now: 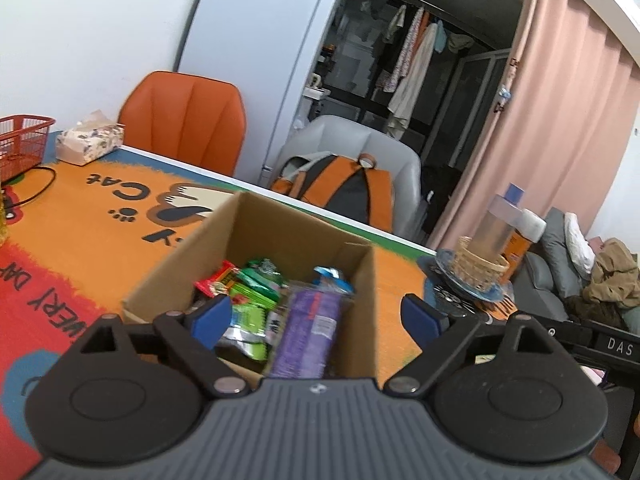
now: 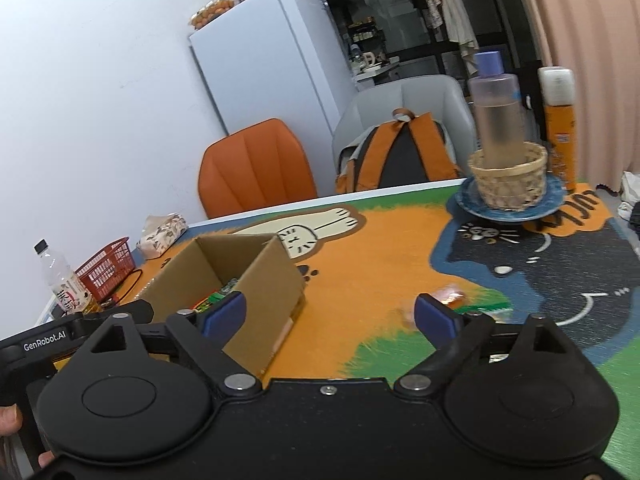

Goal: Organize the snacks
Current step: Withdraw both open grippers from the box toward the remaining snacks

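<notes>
An open cardboard box (image 1: pixel 304 240) sits on the cat-print table mat (image 1: pixel 100 232). It holds several snack packs: a purple one (image 1: pixel 306 332), green ones (image 1: pixel 256 292) and a red one (image 1: pixel 214 280). My left gripper (image 1: pixel 316 316) is open and empty, just above the box's near side. In the right wrist view the box (image 2: pixel 256 280) is at the left. My right gripper (image 2: pixel 330 312) is open and empty above the mat, right of the box. A small orange snack (image 2: pixel 450 296) lies blurred on the mat by the right fingertip.
A blue plate (image 2: pixel 508 210) with a wicker basket (image 2: pixel 508 180) and a clear bottle stands at the back right, an orange can behind. A red basket (image 2: pixel 106 268), a tissue pack (image 2: pixel 162 234) and a drink bottle (image 2: pixel 64 284) are at the left. Chairs stand behind the table.
</notes>
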The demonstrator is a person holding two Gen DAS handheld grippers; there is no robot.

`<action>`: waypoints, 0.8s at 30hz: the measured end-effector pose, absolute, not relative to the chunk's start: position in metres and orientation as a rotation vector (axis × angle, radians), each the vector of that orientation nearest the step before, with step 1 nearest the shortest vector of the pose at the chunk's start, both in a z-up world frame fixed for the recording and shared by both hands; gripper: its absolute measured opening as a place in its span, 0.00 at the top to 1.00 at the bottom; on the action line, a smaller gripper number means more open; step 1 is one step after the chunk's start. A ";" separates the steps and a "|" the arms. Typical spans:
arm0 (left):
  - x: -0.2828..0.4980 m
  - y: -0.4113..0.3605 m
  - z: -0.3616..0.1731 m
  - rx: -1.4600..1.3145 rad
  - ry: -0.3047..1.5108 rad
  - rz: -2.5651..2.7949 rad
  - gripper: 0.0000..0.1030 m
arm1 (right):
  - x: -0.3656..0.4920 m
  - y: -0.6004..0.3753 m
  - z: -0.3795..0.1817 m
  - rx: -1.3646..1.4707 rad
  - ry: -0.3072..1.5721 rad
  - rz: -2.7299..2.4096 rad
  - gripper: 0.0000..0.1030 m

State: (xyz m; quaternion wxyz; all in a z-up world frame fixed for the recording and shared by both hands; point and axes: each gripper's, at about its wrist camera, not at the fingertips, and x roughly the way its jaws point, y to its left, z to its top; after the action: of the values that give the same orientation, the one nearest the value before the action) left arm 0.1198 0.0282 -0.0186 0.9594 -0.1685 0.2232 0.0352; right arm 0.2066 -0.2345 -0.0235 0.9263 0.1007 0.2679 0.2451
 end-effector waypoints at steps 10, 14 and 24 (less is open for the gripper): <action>0.131 -0.015 -0.013 -0.291 0.501 -0.057 0.11 | 0.204 -0.275 -0.024 0.217 0.561 0.424 0.03; 0.136 -0.035 -0.012 -0.255 0.514 -0.103 0.11 | 0.206 -0.287 -0.029 0.224 0.569 0.403 0.03; 0.156 -0.067 -0.021 -0.194 0.541 -0.149 0.13 | 0.212 -0.307 -0.049 0.226 0.601 0.361 0.04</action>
State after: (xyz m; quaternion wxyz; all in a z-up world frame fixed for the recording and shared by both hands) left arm 0.1557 -0.0665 -0.0207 0.9562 -0.0958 0.2666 -0.0736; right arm 0.2117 -0.3068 -0.0487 0.9329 0.1107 0.2939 0.1765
